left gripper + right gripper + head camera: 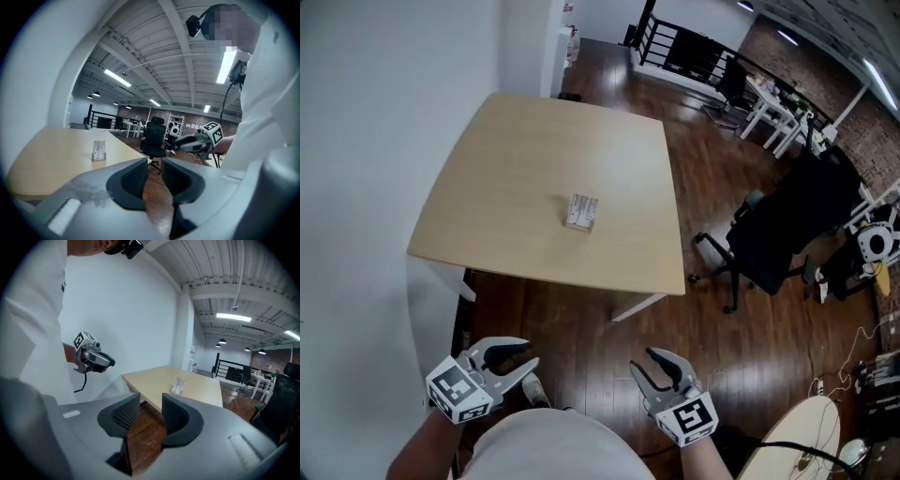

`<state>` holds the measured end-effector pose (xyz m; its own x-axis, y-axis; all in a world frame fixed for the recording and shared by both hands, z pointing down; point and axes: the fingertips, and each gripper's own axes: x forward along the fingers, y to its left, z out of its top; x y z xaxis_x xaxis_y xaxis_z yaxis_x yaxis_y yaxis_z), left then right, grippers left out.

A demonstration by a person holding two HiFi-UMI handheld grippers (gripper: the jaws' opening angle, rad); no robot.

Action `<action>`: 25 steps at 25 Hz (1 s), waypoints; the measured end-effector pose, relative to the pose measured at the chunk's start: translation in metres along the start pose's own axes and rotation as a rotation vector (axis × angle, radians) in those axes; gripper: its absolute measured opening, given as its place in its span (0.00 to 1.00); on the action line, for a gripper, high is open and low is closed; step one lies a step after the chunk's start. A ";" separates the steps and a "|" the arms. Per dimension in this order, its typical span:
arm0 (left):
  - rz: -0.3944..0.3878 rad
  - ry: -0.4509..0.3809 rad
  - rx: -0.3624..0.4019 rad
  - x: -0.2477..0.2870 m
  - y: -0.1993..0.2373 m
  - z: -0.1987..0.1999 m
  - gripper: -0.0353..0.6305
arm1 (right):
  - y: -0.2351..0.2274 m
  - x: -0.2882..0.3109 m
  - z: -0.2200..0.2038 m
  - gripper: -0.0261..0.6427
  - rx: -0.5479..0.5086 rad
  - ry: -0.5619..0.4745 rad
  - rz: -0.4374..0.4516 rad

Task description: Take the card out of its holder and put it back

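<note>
A small card holder point(581, 212) with a pale card standing in it sits near the middle of the light wooden table point(525, 141). The same holder point(99, 151) shows far off in the left gripper view, and the holder point(177, 386) is also distant in the right gripper view. Both grippers hang low, well short of the table's near edge and over the dark floor. My left gripper point(530, 354) is open with nothing between its jaws point(153, 166). The right gripper point(642, 362) is open and empty too point(151, 404).
A white wall runs along the left of the table. A black office chair point(778, 234) stands on the wooden floor to the table's right. White desks point(769, 103) stand at the back right, and a round table edge point(806, 431) sits at the bottom right.
</note>
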<state>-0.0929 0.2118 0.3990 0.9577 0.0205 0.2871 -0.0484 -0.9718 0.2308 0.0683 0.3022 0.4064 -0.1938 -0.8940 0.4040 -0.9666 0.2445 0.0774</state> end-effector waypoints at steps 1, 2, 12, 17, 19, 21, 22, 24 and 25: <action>-0.007 0.007 0.003 0.001 -0.009 0.000 0.20 | 0.001 -0.008 -0.003 0.27 0.009 0.000 -0.003; -0.008 0.015 0.004 0.001 -0.017 -0.001 0.20 | 0.002 -0.015 -0.006 0.27 0.010 0.003 -0.003; 0.000 0.035 0.010 0.010 -0.072 -0.016 0.20 | 0.015 -0.058 -0.038 0.26 -0.002 0.019 0.010; 0.022 0.038 0.009 0.007 -0.090 -0.020 0.20 | 0.016 -0.067 -0.044 0.26 0.005 0.000 0.025; 0.035 0.041 0.006 0.003 -0.096 -0.023 0.20 | 0.020 -0.068 -0.045 0.26 -0.011 0.004 0.038; 0.042 0.045 0.005 0.000 -0.099 -0.027 0.20 | 0.023 -0.068 -0.046 0.26 -0.019 0.005 0.047; 0.044 0.048 0.003 -0.001 -0.101 -0.029 0.20 | 0.025 -0.069 -0.046 0.26 -0.022 0.004 0.051; 0.047 0.050 0.001 -0.004 -0.108 -0.032 0.20 | 0.029 -0.073 -0.047 0.26 -0.031 0.007 0.059; 0.048 0.051 0.000 -0.005 -0.112 -0.033 0.20 | 0.032 -0.075 -0.048 0.25 -0.034 0.009 0.063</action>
